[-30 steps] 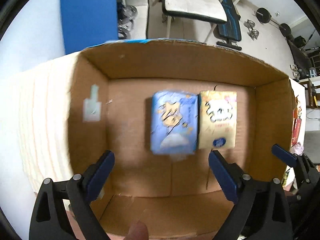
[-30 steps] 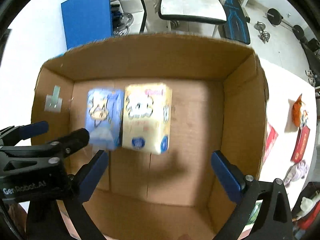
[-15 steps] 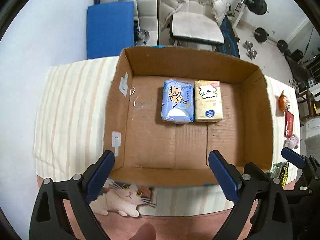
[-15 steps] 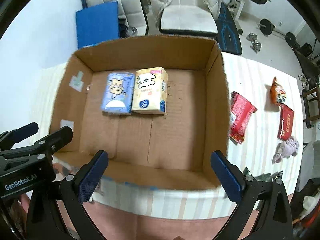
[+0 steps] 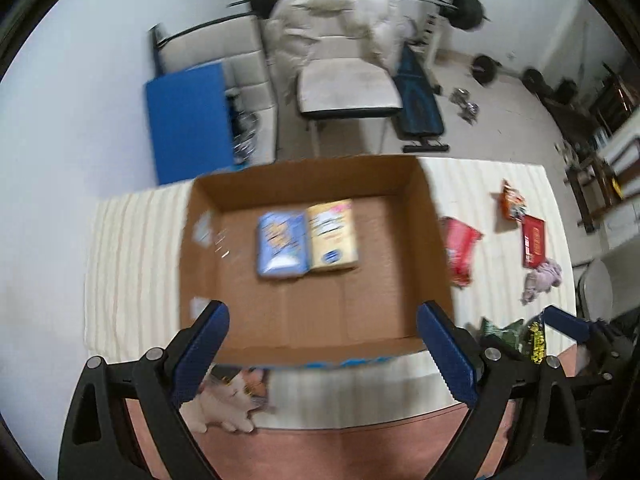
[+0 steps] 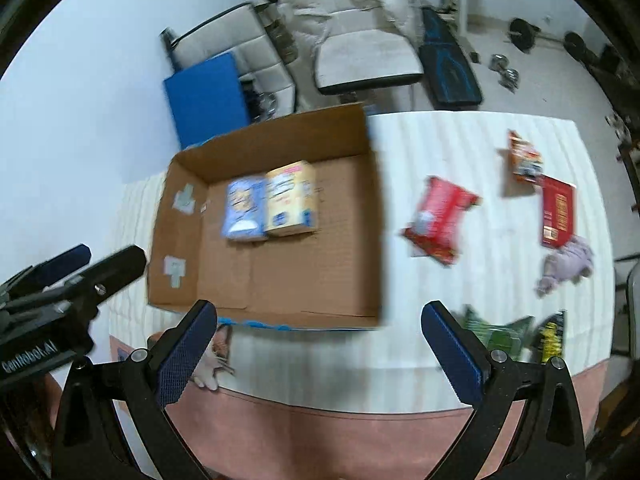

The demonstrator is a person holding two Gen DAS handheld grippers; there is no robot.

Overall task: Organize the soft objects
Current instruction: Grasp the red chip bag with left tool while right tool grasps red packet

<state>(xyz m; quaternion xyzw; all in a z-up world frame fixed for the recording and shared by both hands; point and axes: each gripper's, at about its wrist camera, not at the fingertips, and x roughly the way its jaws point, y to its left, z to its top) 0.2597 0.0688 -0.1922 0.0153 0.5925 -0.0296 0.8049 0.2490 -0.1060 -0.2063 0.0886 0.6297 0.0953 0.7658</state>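
The left gripper [image 5: 322, 350] and the right gripper [image 6: 318, 350] look the same: black plastic arms, shiny round screws, bumpy blue pads [image 6: 182, 354]. One has white letters on its side

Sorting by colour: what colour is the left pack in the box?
Light blue pack, beside a yellow one; clearest in the right wrist view.

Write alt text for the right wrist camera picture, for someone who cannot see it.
An open cardboard box on a striped tablecloth holds a blue packet and a yellow packet side by side. Right of the box lie a red packet, other snack packs and a purple plush toy. The right gripper hangs empty in front, jaws wide apart.
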